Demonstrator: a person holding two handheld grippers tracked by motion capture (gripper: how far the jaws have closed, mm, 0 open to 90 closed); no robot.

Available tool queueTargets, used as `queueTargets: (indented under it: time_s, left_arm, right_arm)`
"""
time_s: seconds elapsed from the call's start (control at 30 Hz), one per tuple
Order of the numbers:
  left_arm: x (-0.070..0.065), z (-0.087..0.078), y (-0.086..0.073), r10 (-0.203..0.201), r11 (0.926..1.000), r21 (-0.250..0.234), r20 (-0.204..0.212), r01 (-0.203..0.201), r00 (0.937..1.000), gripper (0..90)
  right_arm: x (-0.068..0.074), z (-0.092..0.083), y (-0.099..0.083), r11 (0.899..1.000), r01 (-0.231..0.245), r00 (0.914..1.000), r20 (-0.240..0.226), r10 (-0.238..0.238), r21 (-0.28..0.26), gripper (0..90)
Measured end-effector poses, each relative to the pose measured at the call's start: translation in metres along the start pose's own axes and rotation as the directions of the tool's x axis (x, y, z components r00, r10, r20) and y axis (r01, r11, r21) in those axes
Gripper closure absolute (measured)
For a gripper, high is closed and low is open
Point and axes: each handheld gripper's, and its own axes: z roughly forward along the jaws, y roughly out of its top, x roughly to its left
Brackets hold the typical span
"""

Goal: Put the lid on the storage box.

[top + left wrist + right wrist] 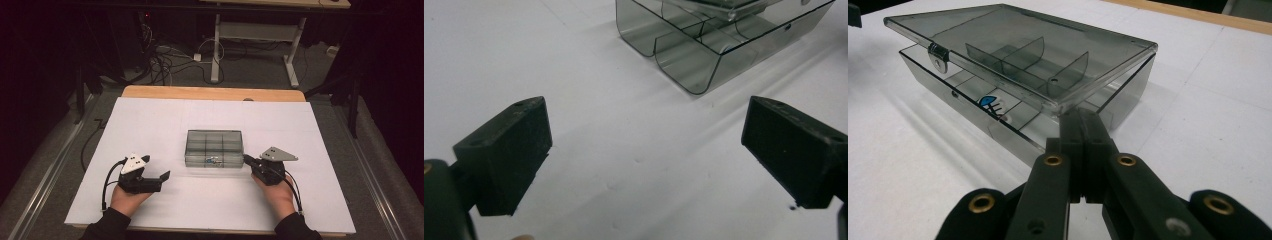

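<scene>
A smoky clear compartment box (214, 147) sits mid-table on the white sheet. Its lid (1023, 50) is slightly ajar, lifted along the front where the latch (938, 52) hangs. Small blue and white items (990, 104) lie in a front compartment. My right gripper (246, 159) is shut, and its joined tips (1083, 120) touch the lid's near corner edge at the box's right end. My left gripper (161, 181) rests open on the sheet left of the box, apart from it. Nothing lies between its wide-spread pads (506, 150), and the box's end (704, 45) is ahead.
The white sheet (150, 130) covers a wooden table whose far edge (212, 92) shows. Beyond it are the legs of another table (216, 50) and cables on the floor (165, 60). Both hands rest near the front edge.
</scene>
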Motion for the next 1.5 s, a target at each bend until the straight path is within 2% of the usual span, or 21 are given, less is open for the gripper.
queueTargets:
  time_s: [0.17,0.27,0.37,0.7,0.77,0.97,1.07,1.23,1.33,1.43,1.5]
  left_arm:
    - [-0.007,0.004,0.000,0.029,0.9996,0.002,0.013,-0.029,0.9995,1.4]
    - [-0.010,0.006,0.000,0.033,0.9994,0.004,0.018,-0.033,0.9993,1.4]
    - [-0.011,0.007,-0.001,0.036,0.9992,0.015,0.019,-0.037,0.9992,1.3]
    - [-0.006,0.002,-0.001,0.032,0.9994,0.008,0.006,-0.032,0.9995,1.0]
    - [-0.003,0.001,-0.002,0.028,0.9996,0.009,0.002,-0.028,0.9996,1.0]
    - [0.009,-0.009,-0.007,0.017,0.9998,0.011,-0.016,-0.017,0.9997,0.0]
    - [0.014,-0.014,-0.010,0.008,0.9999,0.011,-0.021,-0.008,0.9998,0.0]
    - [0.016,-0.019,-0.012,0.009,1.0000,0.000,-0.027,-0.009,0.9996,0.0]
    - [0.017,-0.021,-0.012,0.009,0.9999,-0.003,-0.025,-0.009,0.9996,0.0]
    - [0.017,-0.021,-0.012,0.001,0.9999,-0.012,-0.023,-0.002,0.9997,0.0]
    - [0.017,-0.021,-0.012,0.006,0.9999,-0.013,-0.020,-0.006,0.9998,0.0]
  right_arm:
    - [-0.001,0.000,-0.004,1.000,-0.002,1.0000,0.009,0.002,0.005,90.0]
    - [-0.001,0.000,-0.004,1.000,-0.003,1.0000,0.009,0.003,0.003,90.0]
    - [-0.001,0.000,-0.004,1.000,0.001,1.0000,0.006,-0.001,-0.002,90.0]
    - [0.000,-0.005,-0.007,1.000,0.004,1.0000,0.003,-0.004,0.005,88.0]
    - [-0.002,-0.009,-0.009,1.000,-0.004,1.0000,-0.001,0.004,0.010,82.7]
    - [-0.009,-0.023,-0.017,1.000,-0.030,0.9993,-0.024,0.030,-0.002,57.4]
    - [-0.011,-0.031,-0.023,0.998,-0.052,0.9983,-0.027,0.052,-0.032,42.6]
    - [-0.013,-0.046,-0.032,0.996,-0.041,0.9992,-0.007,0.040,-0.075,19.1]
    - [-0.015,-0.054,-0.038,0.997,-0.029,0.9992,0.023,0.031,-0.077,13.9]
    - [-0.018,-0.062,-0.043,0.994,-0.053,0.9981,0.026,0.056,-0.091,5.4]
    - [-0.018,-0.067,-0.045,0.994,-0.052,0.9971,0.051,0.057,-0.096,0.9]
